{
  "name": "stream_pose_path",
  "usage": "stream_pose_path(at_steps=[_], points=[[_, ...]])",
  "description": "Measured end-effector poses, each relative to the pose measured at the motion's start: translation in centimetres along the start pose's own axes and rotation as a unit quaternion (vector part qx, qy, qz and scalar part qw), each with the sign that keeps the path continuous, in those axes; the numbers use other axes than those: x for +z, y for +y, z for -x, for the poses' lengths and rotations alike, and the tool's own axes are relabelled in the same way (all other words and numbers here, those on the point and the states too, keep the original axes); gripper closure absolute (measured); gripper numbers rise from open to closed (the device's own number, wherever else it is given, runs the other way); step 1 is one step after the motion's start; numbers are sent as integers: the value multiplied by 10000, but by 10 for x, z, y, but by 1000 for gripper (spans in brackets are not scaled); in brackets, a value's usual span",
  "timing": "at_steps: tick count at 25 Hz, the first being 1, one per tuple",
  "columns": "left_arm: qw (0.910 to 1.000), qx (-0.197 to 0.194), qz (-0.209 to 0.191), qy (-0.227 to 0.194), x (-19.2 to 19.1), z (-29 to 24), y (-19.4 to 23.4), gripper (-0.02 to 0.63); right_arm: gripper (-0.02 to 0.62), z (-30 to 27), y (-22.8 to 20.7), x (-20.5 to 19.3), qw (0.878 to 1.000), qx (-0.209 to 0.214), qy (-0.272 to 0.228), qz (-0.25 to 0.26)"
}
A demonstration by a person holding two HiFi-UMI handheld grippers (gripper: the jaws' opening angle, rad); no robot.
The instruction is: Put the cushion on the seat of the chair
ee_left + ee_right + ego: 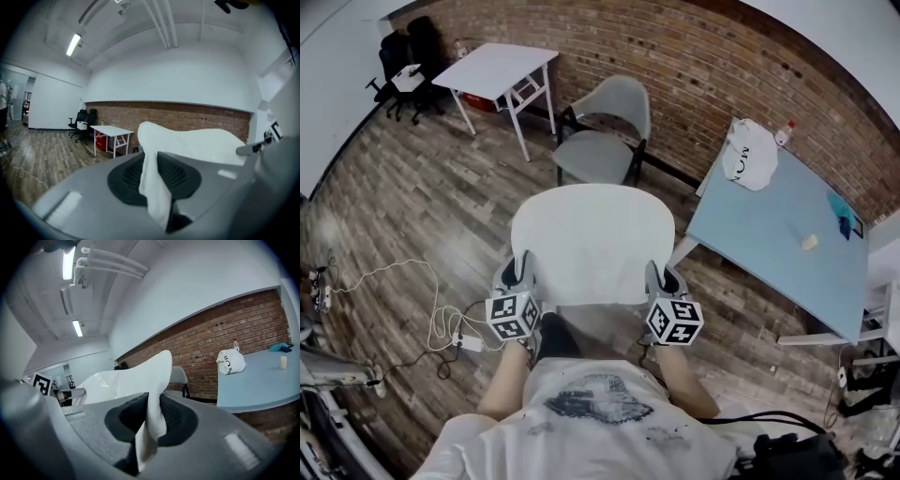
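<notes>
A white cushion (pixel 591 242) is held flat in the air between both grippers, in front of the person. My left gripper (pixel 521 272) is shut on the cushion's near left edge, whose white cloth (pixel 152 187) is pinched between the jaws. My right gripper (pixel 660 278) is shut on the near right edge of the cushion (pixel 150 420). The grey chair (pixel 602 131) stands further off by the brick wall, its seat (pixel 592 155) bare and facing the person. The cushion hangs short of the chair.
A light blue table (pixel 787 234) with a white bag (pixel 752 155) stands to the right. A white table (pixel 499 70) is at the back left, with black office chairs (pixel 405 56) beyond. Cables and a power strip (pixel 467 342) lie on the wooden floor at left.
</notes>
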State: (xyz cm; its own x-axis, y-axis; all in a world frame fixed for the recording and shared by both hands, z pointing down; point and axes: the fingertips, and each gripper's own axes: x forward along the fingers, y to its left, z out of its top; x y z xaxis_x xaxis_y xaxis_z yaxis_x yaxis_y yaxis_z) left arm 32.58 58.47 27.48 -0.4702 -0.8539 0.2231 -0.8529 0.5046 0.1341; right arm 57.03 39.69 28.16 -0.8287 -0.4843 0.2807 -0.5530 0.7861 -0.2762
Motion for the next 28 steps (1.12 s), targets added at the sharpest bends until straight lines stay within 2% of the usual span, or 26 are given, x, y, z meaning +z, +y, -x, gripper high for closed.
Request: stream_pose_path(at_steps=[12,18,22,28], points=[[9968,-747,-15,278,50,-167,149,549,549,-186,75,30,9971,-735,97,-182],[9943,-1028,-103,278,82,-227,222,549,549,-259,121,43,9947,-973,-32,-346],[9928,-1154,-66,326,89,-253,241,549,549,-283,133,46,9932,-1101,-15,-383],[9903,-1346,-56,343,92,-284,249,549,549,-302,132,51,9906,-1312,-74,-387]])
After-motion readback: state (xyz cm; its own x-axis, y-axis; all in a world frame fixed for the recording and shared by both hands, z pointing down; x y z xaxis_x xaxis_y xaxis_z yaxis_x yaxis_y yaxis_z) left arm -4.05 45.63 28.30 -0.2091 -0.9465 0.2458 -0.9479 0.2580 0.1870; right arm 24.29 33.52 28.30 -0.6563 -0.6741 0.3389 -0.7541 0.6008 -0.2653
